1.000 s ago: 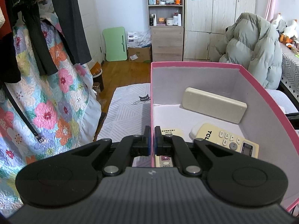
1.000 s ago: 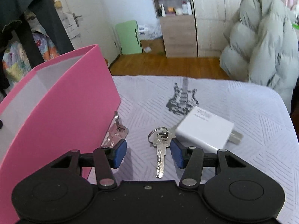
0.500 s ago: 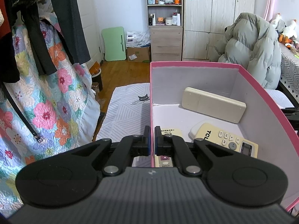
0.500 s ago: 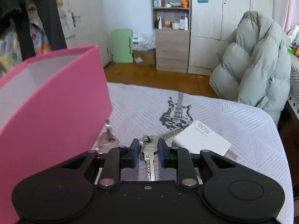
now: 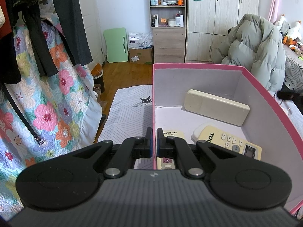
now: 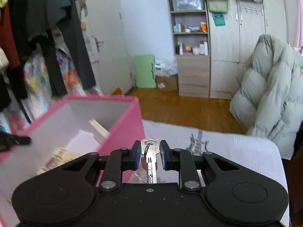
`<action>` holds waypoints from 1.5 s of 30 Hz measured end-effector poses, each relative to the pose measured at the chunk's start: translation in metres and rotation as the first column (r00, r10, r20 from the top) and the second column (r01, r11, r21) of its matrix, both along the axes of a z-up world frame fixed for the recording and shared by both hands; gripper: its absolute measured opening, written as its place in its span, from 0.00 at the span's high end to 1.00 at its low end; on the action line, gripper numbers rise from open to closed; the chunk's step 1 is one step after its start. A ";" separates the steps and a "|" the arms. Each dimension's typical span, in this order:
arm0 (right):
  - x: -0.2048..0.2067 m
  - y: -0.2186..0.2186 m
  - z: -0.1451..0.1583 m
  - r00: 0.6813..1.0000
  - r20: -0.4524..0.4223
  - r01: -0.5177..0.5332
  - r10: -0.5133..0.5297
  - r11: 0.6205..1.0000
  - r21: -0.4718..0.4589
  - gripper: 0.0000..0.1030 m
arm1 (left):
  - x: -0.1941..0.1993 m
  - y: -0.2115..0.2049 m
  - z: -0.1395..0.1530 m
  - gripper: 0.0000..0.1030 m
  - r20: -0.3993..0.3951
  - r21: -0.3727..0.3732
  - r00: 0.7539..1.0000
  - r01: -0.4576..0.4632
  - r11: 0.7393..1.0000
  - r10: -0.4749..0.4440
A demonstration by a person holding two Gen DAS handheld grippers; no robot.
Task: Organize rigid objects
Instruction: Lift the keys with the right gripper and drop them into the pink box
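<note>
An open pink box point(image 5: 265, 98) stands on the bed. My left gripper point(image 5: 154, 141) is shut on its near left wall, one finger inside and one outside. Inside lie a long beige remote point(image 5: 215, 106), a yellowed TCL remote point(image 5: 229, 141) and a small remote point(image 5: 167, 160) partly hidden under my fingers. In the right wrist view, my right gripper point(image 6: 150, 147) is shut on a silver key point(image 6: 151, 167) by its head, with the blade pointing back at the camera. It hangs above the bed, just right of the pink box point(image 6: 123, 124).
A white patterned bed cover point(image 6: 236, 151) spreads to the right of the box. A puffy grey coat point(image 6: 270, 94) is piled beyond it. Dark clothes and a floral quilt point(image 5: 47, 94) hang at the left. Wooden floor and a shelf unit point(image 6: 191, 56) lie farther back.
My right gripper closed on the key and lifted it off the bed; the white charger and the other keys have dropped out of view. The left gripper has not moved.
</note>
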State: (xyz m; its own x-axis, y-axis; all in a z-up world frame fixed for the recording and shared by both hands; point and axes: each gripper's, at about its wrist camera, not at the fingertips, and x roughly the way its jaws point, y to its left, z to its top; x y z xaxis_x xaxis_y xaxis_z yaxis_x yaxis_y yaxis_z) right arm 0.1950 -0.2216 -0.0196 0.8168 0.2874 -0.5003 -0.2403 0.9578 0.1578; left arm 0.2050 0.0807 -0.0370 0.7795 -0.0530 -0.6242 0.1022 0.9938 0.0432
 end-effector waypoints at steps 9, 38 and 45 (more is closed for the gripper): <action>-0.020 0.019 0.069 0.985 0.147 -0.088 0.091 0.996 -0.021 0.75 | 0.000 0.000 0.000 0.97 0.000 0.000 1.000 0.002 1.000 -0.002; 0.055 0.065 0.044 0.979 0.001 -0.201 0.202 0.975 -0.100 0.65 | -0.001 -0.002 0.000 0.95 -0.002 -0.002 1.000 0.018 1.000 -0.018; 0.034 0.008 0.056 0.997 -0.050 -0.064 0.065 0.998 0.010 0.63 | 0.000 0.001 0.001 0.95 -0.002 -0.015 1.000 0.018 1.000 -0.018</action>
